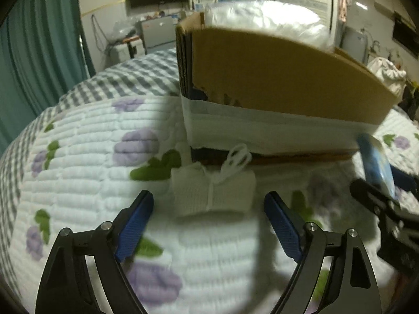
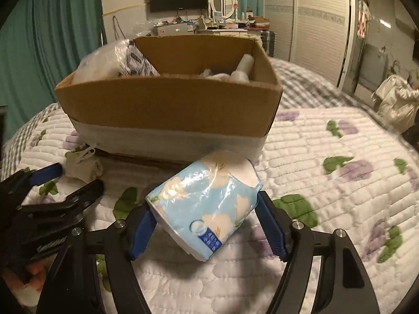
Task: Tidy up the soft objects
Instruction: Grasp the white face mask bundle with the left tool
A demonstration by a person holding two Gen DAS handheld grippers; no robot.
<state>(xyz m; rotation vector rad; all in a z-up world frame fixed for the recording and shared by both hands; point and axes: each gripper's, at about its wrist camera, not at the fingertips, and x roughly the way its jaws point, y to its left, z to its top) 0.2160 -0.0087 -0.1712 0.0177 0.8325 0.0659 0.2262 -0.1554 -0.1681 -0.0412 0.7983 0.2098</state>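
Open brown cardboard box with a white taped band [image 2: 167,104] sits on the white quilted bedspread with purple flowers [image 2: 327,157], far from both tools; it already holds a clear plastic-wrapped bundle [image 2: 115,60] at its left and pale soft items at its right, so it looks like the collecting bin for the soft things. Right gripper [image 2: 207,225] is partly closed, blue pads pressing both sides of a light-blue wrapped tissue roll with a floral print [image 2: 209,204], tilted and lifted just near the box's front wall, likely heading over the rim. Left gripper [image 1: 209,225] is spread wide, holding nothing, lined up on a small white knit pouch with a drawstring [image 1: 212,191] lying on the bedspread just against the box's near wall, probably the next pick.
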